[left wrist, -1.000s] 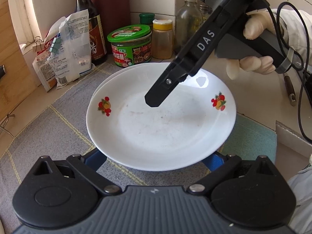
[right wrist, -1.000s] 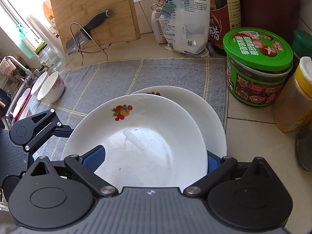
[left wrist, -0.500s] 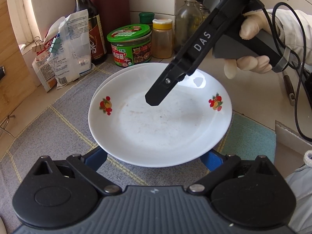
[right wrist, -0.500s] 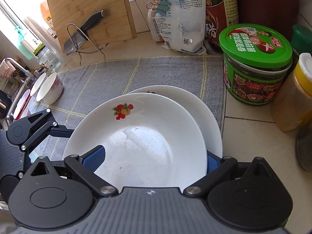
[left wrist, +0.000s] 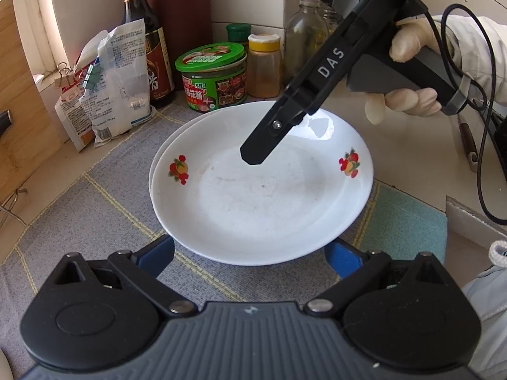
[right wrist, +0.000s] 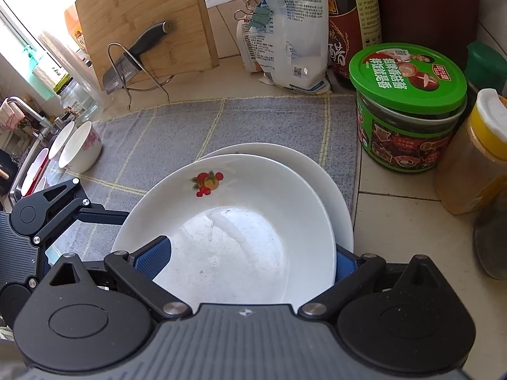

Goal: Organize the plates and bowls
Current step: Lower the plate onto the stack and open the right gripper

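White fruit-print plate nested on second plate

Tiled bench carries a grey checked mat. On the mat: two nested white plates and, at its far-left edge, a floral bowl. Directly on the tile: green-lidded jar, yellow spice jar, white bag, soy sauce bottle, knife rack.
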